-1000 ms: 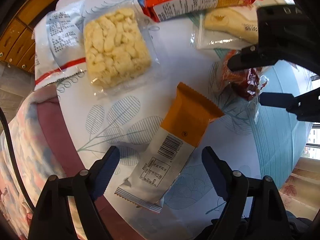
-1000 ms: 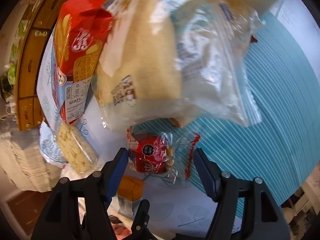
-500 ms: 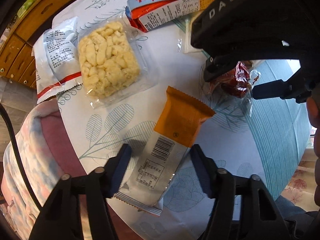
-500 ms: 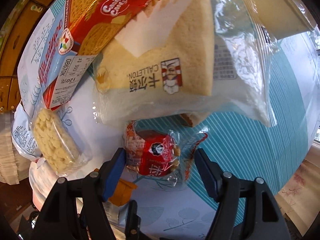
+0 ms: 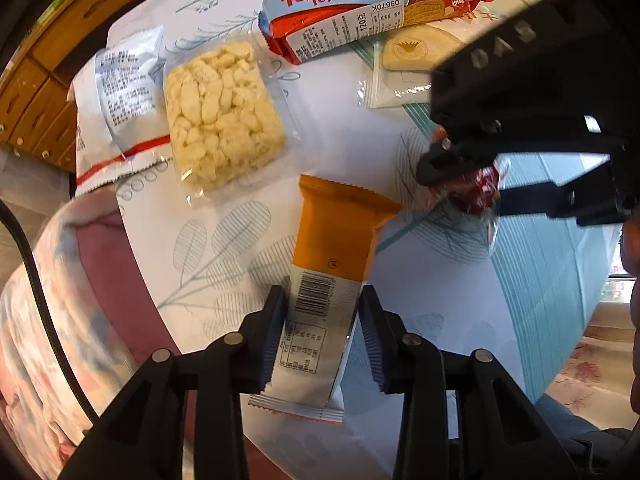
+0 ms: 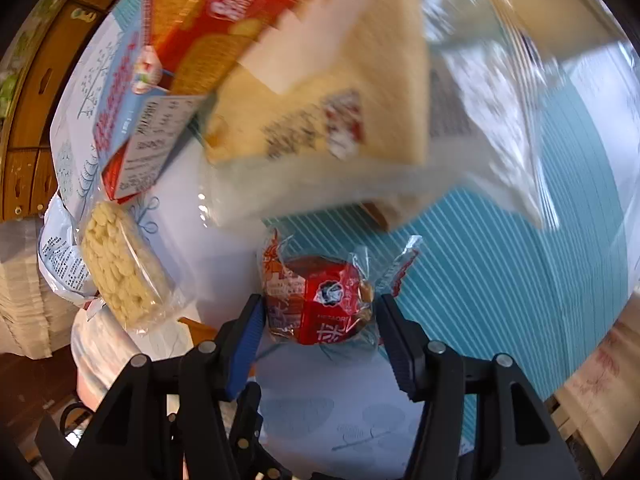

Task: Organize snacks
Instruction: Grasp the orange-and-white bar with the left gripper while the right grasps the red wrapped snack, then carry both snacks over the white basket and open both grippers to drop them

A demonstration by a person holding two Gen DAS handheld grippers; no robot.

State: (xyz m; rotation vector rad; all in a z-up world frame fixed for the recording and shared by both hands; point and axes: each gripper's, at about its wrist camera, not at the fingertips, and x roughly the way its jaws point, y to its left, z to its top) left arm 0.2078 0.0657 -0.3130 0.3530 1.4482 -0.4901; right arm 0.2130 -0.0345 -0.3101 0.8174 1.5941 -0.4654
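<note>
The left gripper (image 5: 322, 334) has just closed, pinching the orange-and-white snack bar (image 5: 326, 284); the right gripper (image 6: 318, 332), closing, straddles the red-wrapped snack (image 6: 320, 300) without touching it.

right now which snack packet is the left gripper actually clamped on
The orange-and-white bar wrapper: the left gripper pinches its barcode end. The other packets lie away from it.

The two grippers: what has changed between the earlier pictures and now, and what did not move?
The left gripper has just been closing and now clamps the orange-and-white snack bar. The right gripper has come down around the red wrapped snack and its jaws have been closing, but the pads do not clearly press on it yet. The puffed rice cake, biscuit pack and bagged bread lie as before.
</note>
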